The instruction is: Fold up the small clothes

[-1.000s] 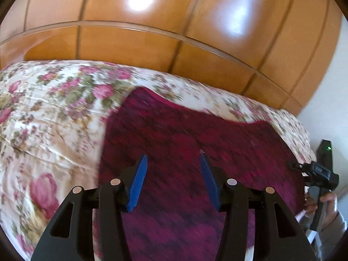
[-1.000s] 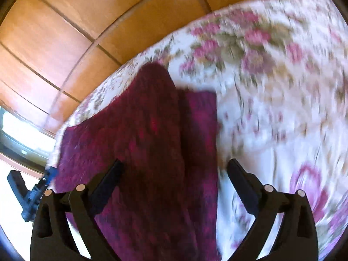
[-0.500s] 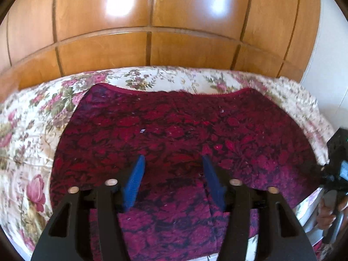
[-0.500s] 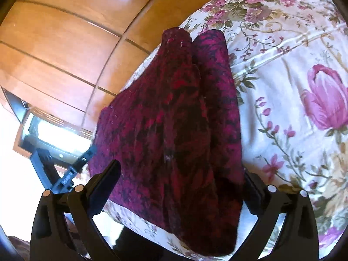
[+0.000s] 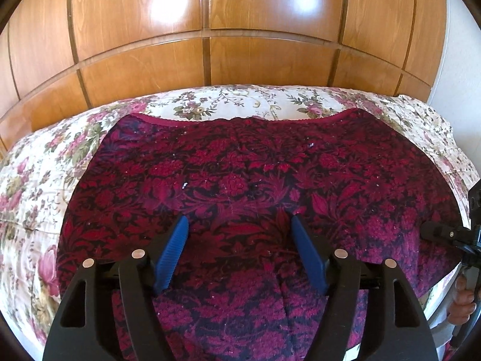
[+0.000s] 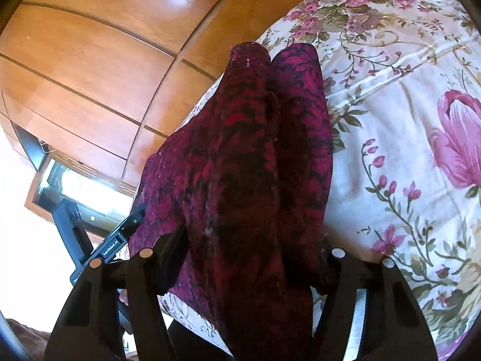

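While both cameras look along the fingers, these things show:

Garment: a dark red cloth with a black flower pattern [image 5: 255,186] lies spread on the bed, its far edge with a plain red hem toward the wooden wall. In the right wrist view the same cloth [image 6: 240,156] appears as a long raised fold that runs away from the camera, with a second layer beside it on the right.

Bed cover: a cream sheet with pink roses and green leaves [image 5: 39,162] is under the garment and shows on both its sides and behind it; in the right wrist view it fills the right part [image 6: 405,120].

Left hand-held gripper: [image 5: 239,251] its two blue fingers are spread apart above the near middle of the garment; nothing is between them. Whether the tips touch the cloth, I cannot tell.

Right hand-held gripper: [image 6: 249,258] the garment's near end lies between the two black fingers and covers their tips. The fingers stand rather wide, one on each side of the fold; if they really press the cloth, I cannot tell.

Other views of the tools: the right one shows at the right edge of the left wrist view, beside the garment's right end, with part of the person's hand [image 5: 463,303] under it.

Background: glossy wooden panels [image 5: 210,30] stand behind the bed.
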{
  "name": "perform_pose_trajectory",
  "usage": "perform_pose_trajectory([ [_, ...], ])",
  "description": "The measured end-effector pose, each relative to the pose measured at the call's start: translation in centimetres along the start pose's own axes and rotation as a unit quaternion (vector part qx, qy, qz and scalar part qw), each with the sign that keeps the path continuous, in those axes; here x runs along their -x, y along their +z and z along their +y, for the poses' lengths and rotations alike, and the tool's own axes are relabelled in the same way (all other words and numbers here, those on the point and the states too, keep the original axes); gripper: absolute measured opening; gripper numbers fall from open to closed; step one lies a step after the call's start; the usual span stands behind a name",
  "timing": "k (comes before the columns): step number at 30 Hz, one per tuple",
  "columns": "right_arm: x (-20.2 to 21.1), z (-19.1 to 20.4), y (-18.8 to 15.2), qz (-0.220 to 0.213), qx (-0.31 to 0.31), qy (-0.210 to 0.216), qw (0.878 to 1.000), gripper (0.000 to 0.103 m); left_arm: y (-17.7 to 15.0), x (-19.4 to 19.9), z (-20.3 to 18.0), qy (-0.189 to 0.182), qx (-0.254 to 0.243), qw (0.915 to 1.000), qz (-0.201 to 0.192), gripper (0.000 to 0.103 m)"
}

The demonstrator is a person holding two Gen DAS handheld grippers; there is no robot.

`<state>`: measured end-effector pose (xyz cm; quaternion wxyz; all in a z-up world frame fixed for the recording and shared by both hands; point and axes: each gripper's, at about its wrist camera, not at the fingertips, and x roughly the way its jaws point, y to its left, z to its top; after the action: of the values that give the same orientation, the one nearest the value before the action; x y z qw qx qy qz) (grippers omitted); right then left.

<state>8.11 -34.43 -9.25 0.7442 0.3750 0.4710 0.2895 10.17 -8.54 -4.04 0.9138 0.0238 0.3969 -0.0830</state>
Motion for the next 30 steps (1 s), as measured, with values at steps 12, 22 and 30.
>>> perform_pose_trajectory([
  [12, 0.6, 1.7, 0.3, -0.001, 0.009, -0.004, 1.000, 0.046, 0.0, 0.0, 0.6, -0.012, 0.010, 0.9999, 0.001, 0.069],
  [22, 1.2, 6.4, 1.0, -0.012, 0.054, -0.015, 0.998, 0.039, -0.1, 0.0, 1.9, -0.045, 0.033, 0.9985, 0.000, 0.068],
  [30, 0.6, 12.2, 1.7, -0.019, 0.107, -0.021, 0.994, 0.036, 0.1, 0.4, 5.8, -0.145, 0.109, 0.9835, -0.001, 0.068],
])
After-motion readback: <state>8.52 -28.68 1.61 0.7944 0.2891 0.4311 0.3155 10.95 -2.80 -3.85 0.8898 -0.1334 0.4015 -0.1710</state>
